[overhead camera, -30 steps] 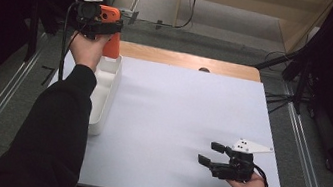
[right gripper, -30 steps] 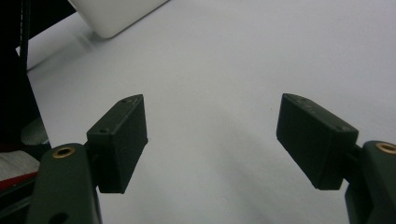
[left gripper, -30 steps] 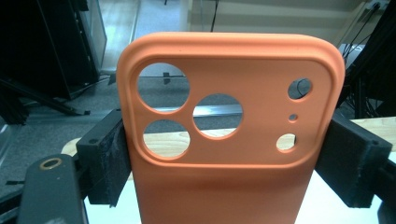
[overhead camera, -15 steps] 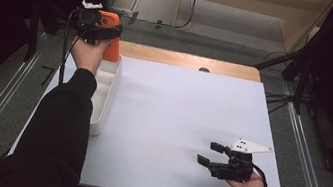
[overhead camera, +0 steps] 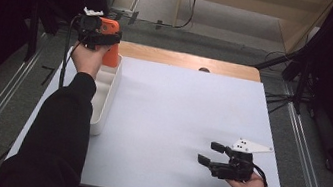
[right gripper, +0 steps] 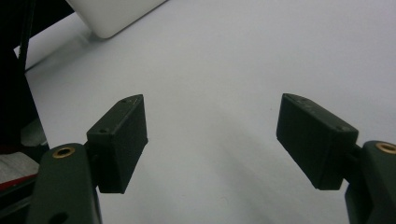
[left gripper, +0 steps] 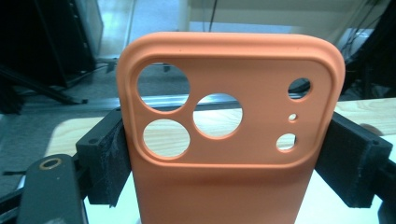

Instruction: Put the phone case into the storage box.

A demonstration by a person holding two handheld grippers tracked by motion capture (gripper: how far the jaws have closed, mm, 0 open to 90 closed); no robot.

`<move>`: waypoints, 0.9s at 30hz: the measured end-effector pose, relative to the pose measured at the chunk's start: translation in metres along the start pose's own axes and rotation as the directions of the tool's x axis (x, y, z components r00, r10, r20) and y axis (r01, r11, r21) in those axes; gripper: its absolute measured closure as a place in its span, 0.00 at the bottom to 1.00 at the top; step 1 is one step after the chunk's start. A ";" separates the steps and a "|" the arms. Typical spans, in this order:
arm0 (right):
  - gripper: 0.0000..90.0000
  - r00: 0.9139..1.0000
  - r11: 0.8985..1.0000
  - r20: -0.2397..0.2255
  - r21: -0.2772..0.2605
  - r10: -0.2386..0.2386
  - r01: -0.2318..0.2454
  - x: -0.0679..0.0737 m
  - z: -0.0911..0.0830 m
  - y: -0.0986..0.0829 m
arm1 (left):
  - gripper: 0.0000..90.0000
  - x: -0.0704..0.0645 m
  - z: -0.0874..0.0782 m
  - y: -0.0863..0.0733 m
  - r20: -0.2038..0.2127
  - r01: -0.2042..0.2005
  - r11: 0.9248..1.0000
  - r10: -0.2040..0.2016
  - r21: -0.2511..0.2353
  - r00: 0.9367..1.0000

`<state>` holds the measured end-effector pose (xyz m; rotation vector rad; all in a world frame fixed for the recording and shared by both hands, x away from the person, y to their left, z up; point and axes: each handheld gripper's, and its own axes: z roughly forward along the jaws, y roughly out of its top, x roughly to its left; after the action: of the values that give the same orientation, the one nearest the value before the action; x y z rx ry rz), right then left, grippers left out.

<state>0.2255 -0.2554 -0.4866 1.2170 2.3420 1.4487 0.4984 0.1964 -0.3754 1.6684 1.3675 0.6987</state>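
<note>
Phone case: orange phone case (left gripper: 231, 140) clamped upright between the left gripper's fingers (left gripper: 105, 163), camera-cutout end pointing up; pads press both long edges.
Case location: held in the air over the far left corner of the bench, above the far end of the white tray (overhead camera: 105, 96), seen in the high view as an orange block (overhead camera: 110, 44) at the gripper.
Left gripper: left gripper (overhead camera: 94, 31) raised, arm in a dark sleeve (overhead camera: 60, 127) stretched forward along the left edge of the bench; fingers closed on the case, no gap at either side.
Right gripper: right gripper (overhead camera: 212, 156) low near the front right of the bench, well apart from the case and tray; fingers (right gripper: 121, 140) spread wide, nothing between them, white surface underneath.
Tray: long white tray along the left edge of the bench; contents cannot tell.
Bench: white sheet (overhead camera: 180, 121) covers the bench, wooden strip (overhead camera: 185, 60) exposed at the far edge.
</note>
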 end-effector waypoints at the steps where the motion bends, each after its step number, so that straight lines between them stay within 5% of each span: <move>1: 0.26 1.000 1.000 0.000 -0.001 0.000 0.000 0.000 0.000 0.000 | 0.18 0.000 0.001 -0.002 -0.003 0.001 1.000 -0.001 0.002 1.000; 27: 0.26 1.000 1.000 0.010 -0.001 -0.005 0.005 0.001 0.002 0.000 | 0.17 0.005 0.016 -0.022 -0.021 -0.002 0.999 0.003 0.045 1.000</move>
<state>0.2258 -0.2532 -0.4868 1.2140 2.3365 1.4381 0.5020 0.1984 -0.4030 1.7030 1.4050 0.6934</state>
